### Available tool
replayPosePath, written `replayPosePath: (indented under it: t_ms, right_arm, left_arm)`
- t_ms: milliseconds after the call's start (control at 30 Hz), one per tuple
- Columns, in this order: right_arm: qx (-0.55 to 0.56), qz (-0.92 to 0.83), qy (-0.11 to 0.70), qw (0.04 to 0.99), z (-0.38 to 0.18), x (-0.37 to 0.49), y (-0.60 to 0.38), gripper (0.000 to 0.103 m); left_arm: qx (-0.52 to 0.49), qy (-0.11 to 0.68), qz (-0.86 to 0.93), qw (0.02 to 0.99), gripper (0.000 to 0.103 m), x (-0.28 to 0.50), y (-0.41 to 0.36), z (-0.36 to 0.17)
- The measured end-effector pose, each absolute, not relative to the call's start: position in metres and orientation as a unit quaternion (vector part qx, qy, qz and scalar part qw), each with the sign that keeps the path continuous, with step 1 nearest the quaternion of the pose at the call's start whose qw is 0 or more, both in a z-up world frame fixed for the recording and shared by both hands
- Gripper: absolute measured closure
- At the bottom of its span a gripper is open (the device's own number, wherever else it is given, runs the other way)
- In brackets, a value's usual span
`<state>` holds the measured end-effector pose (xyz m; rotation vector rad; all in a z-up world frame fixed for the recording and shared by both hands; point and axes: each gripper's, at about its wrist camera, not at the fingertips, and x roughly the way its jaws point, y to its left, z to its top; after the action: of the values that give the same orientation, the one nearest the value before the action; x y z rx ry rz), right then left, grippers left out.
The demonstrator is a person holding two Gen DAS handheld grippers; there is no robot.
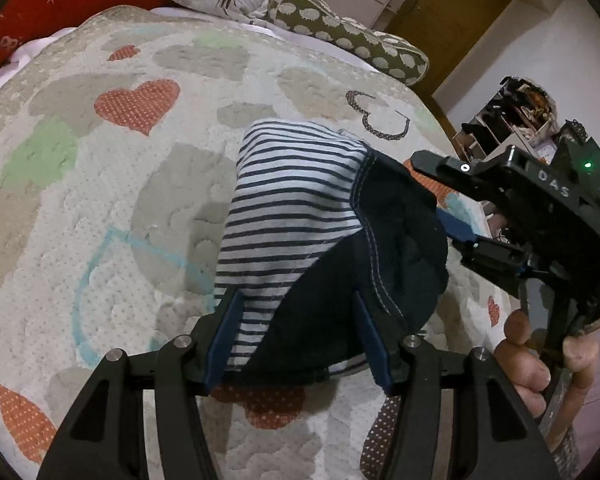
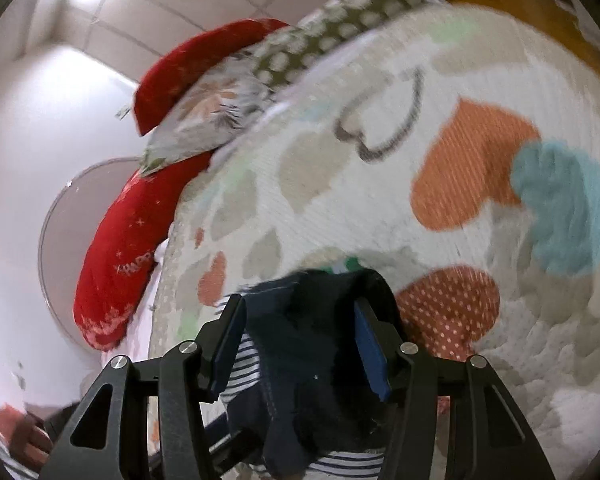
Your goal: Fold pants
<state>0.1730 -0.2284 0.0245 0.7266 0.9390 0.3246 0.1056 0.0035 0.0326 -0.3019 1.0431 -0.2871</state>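
The dark navy pants with striped lining [image 1: 300, 216] lie bunched on the heart-patterned quilted bed [image 1: 100, 200]. Left gripper [image 1: 300, 336] and right gripper [image 2: 300, 336] each straddle the cloth, jaws half open, pads seemingly not pressing, probably releasing a completed fold.

A home bedroom — a bed under a heart-patterned quilt [image 1: 100, 184], pillows [image 1: 352, 36] heaped at its head.
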Motion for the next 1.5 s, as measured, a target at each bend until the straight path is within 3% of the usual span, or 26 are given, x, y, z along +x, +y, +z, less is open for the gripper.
replayPosePath:
  t_ms: [167, 433, 600, 733, 933, 1167, 1300, 1500]
  right_arm:
    - [0.353, 0.153, 0.451, 0.805, 0.016, 0.175, -0.234, 0.045]
    - [0.362, 0.202, 0.399, 0.818, 0.049, 0.128, -0.231, 0.044]
    - [0.365, 0.187, 0.448, 0.794, 0.008, 0.129, -0.224, 0.045]
    - [0.399, 0.187, 0.436, 0.785, 0.009, 0.124, -0.238, 0.044]
    - [0.344, 0.178, 0.402, 0.83, 0.048, 0.085, -0.237, 0.041]
    - [0.242, 0.122, 0.376, 0.886, 0.061, 0.014, -0.223, 0.039]
    - [0.226, 0.111, 0.375, 0.892, 0.061, -0.009, -0.221, 0.039]
    - [0.204, 0.099, 0.355, 0.907, 0.075, -0.037, -0.218, 0.038]
  left_arm:
    - [-0.152, 0.489, -0.149, 0.846, 0.044, 0.103, 0.009, 0.044]
    - [-0.179, 0.477, -0.122, 0.852, 0.043, 0.105, 0.033, 0.055]
    - [-0.167, 0.478, -0.117, 0.854, 0.042, 0.09, 0.033, 0.057]
    - [-0.159, 0.46, -0.103, 0.867, 0.031, 0.07, 0.037, 0.067]
    - [-0.126, 0.398, -0.071, 0.906, 0.025, 0.029, 0.034, 0.095]
    - [-0.084, 0.26, 0.007, 0.962, 0.001, -0.034, 0.034, 0.143]
    - [-0.078, 0.191, 0.049, 0.977, 0.0, -0.068, 0.039, 0.168]
    - [-0.078, 0.169, 0.049, 0.981, 0.0, -0.099, 0.047, 0.195]
